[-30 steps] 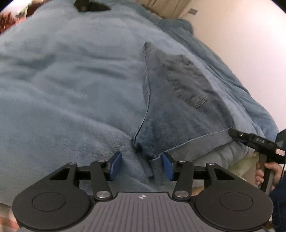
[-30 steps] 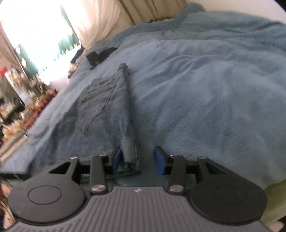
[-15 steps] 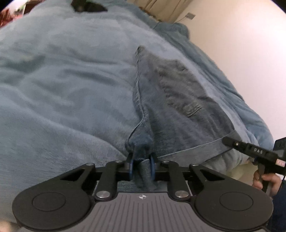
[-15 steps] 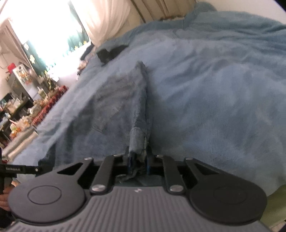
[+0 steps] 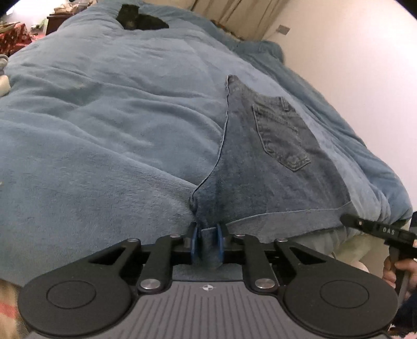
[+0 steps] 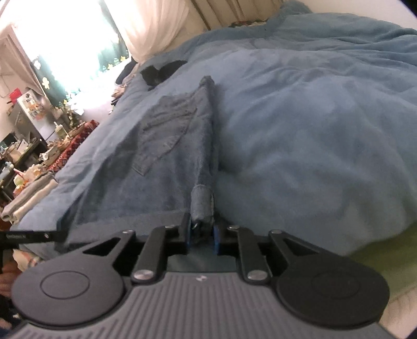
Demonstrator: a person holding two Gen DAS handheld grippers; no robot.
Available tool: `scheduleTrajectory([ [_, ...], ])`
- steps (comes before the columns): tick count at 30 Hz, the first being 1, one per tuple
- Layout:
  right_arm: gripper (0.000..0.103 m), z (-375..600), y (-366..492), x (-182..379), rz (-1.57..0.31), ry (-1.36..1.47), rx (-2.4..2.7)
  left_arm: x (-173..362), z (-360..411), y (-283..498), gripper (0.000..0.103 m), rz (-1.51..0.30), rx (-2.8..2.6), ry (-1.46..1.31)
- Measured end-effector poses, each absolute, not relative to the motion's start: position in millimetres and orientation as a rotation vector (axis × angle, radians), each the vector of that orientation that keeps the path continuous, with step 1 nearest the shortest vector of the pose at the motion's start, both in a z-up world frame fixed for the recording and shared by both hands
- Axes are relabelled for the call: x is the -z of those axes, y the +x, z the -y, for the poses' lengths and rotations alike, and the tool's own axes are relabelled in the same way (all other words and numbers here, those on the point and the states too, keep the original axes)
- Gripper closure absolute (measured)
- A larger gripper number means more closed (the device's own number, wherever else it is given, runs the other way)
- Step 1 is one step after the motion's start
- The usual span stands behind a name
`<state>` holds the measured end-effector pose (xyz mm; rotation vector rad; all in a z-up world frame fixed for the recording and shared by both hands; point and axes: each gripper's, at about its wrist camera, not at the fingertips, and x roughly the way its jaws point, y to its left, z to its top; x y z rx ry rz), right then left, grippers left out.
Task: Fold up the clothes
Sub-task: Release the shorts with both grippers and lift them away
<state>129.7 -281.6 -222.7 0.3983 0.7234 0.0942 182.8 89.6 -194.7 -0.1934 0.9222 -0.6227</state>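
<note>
A pair of blue denim jeans (image 5: 263, 167) lies on a blue fleece blanket, back pocket up, folded lengthwise. My left gripper (image 5: 207, 241) is shut on the near edge of the jeans at their left corner. The jeans also show in the right wrist view (image 6: 166, 161). My right gripper (image 6: 202, 232) is shut on a bunched near corner of the jeans at their right edge. Each gripper shows at the side of the other's view, the right gripper (image 5: 375, 229) and the left gripper (image 6: 31, 236).
The blue blanket (image 5: 104, 130) covers the whole bed. A small black item (image 5: 138, 22) lies at the far end. A white wall (image 5: 365, 65) runs along one side. Cluttered shelves and a bright window (image 6: 65, 52) are on the other side.
Both grippers were open a second ago beside the jeans' near edge. Both have closed on the denim and lifted the near edge slightly.
</note>
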Motion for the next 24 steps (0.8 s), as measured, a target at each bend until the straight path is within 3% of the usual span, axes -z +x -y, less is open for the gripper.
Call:
scheduleTrajectory([
  [5, 0.075, 290, 110, 206, -0.739, 0.371, -0.042, 175, -102, 167, 0.084, -0.894, 0.608, -0.184],
  [8, 0.060, 284, 104, 187, -0.742, 0.325, -0.059, 161, -101, 161, 0.077, -0.889, 0.618, -0.185],
  [10, 0.050, 275, 107, 175, -0.742, 0.280, -0.079, 152, -93, 158, 0.063, -0.881, 0.625, -0.154],
  [12, 0.033, 265, 112, 166, -0.743, 0.236, -0.103, 146, -80, 156, 0.060, -0.873, 0.633, -0.124],
  [18, 0.004, 237, 140, 150, -0.725, 0.196, -0.163, 147, -37, 158, 0.041, -0.872, 0.690, -0.080],
  [21, 0.001, 225, 158, 146, -0.720, 0.191, -0.113, 146, -20, 163, 0.028, -0.861, 0.701, -0.064],
  [24, 0.001, 212, 171, 142, -0.704, 0.153, -0.032, 143, -4, 169, 0.026, -0.863, 0.664, -0.040],
])
